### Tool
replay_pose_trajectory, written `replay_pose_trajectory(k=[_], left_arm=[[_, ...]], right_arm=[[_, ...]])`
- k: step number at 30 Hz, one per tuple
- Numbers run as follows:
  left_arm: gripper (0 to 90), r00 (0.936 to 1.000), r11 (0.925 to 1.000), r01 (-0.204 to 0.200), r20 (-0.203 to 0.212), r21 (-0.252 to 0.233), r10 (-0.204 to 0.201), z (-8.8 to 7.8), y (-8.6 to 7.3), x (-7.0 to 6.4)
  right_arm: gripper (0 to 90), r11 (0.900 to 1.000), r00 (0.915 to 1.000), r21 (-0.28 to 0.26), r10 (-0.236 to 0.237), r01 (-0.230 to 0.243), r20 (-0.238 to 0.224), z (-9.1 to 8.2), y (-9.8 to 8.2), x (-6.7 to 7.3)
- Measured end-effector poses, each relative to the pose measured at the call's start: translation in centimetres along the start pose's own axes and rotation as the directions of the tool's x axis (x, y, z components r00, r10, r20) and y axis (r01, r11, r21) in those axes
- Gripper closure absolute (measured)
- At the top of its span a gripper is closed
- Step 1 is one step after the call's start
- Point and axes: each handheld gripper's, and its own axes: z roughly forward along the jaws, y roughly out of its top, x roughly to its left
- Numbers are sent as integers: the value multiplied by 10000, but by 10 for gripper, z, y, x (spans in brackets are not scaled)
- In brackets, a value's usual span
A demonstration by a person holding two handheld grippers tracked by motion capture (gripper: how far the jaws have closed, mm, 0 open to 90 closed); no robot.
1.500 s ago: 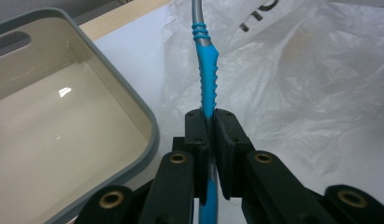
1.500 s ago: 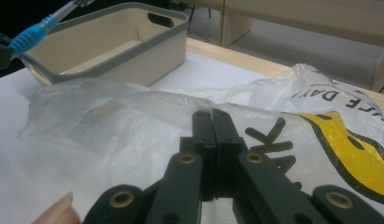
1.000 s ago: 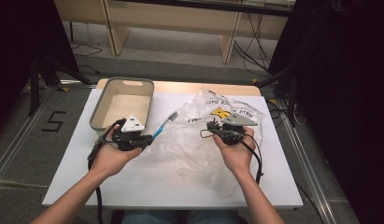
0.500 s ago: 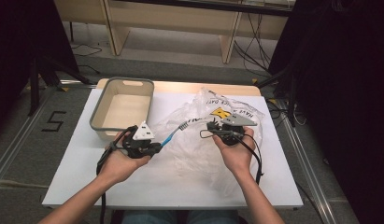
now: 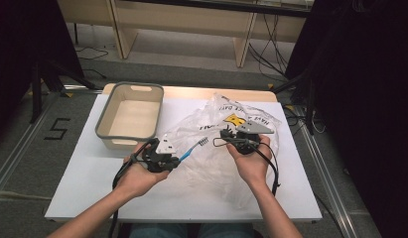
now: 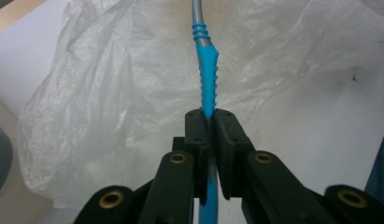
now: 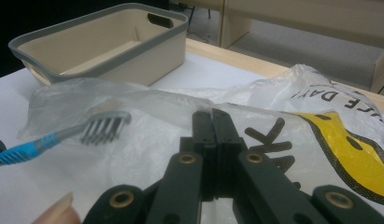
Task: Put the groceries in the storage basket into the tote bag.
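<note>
A toothbrush (image 5: 193, 148) with a blue and grey handle sticks out of my left gripper (image 5: 177, 159), which is shut on the handle. In the left gripper view the handle (image 6: 207, 79) runs straight up from the closed jaws (image 6: 211, 116) toward a clear plastic bag (image 6: 110, 107). The bristle head (image 7: 105, 125) hovers just at the bag's lifted edge. My right gripper (image 5: 225, 135) is shut on the thin film of the bag (image 5: 211, 163), holding its edge up off the table. Its jaws (image 7: 211, 116) meet with the printed plastic (image 7: 292, 93) around them.
A beige bin with a grey rim (image 5: 103, 130) stands at the back left of the white table (image 5: 92, 183), and its wall (image 7: 147, 60) rises behind the bag in the right gripper view. The bag spreads over the table's middle and right. A wooden edge runs along the far side.
My left gripper has carried the toothbrush rightward and a little down, from beside the bin to the bag's raised edge. The right gripper has stayed put with the bag.
</note>
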Motion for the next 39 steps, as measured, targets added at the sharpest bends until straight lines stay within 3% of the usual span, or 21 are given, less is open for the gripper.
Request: replay_pose_trajectory(k=[26, 39], left_arm=[[841, 10000, 9961, -16, 38, 882, 13, 29, 21, -12], [841, 9998, 9910, 191, -51, 1322, -186, 43, 33, -13]], right_arm=[[900, 10000, 10000, -64, 19, -20, -35, -1, 1, 1], [900, 9999, 10000, -121, -35, 34, -79, -2, 2, 2]])
